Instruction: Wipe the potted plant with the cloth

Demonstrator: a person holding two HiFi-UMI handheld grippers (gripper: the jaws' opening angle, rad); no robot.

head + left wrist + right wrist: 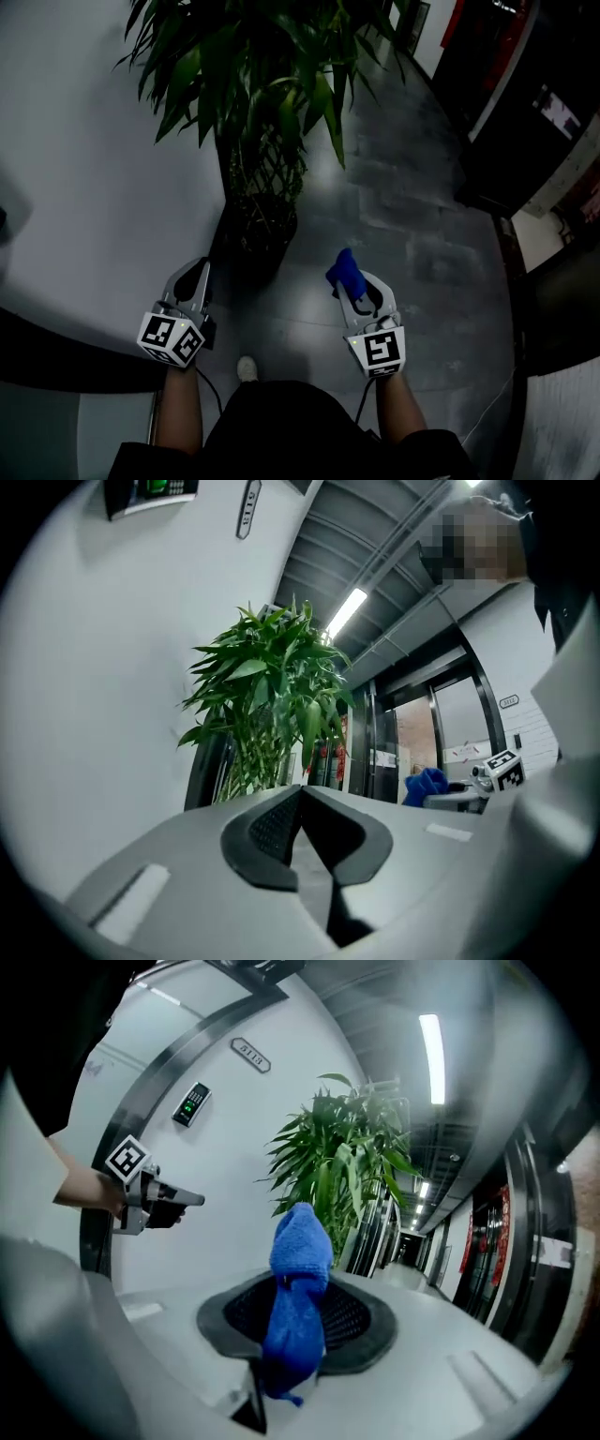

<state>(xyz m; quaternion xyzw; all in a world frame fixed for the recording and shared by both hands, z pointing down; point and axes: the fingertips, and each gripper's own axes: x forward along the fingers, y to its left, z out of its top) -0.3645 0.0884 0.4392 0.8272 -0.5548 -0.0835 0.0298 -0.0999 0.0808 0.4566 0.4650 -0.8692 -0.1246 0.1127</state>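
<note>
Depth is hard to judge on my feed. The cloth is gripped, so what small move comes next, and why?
Probably ease the right gripper forward and up toward the nearest leaves of the potted plant. The blue cloth is already clamped in its jaws but hangs short of the foliage, touching nothing. The left gripper is shut, empty and off to the side.

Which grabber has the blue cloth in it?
The right gripper: its jaws are shut on the blue cloth, which sticks up from them. The left gripper has nothing between its jaws.
</note>
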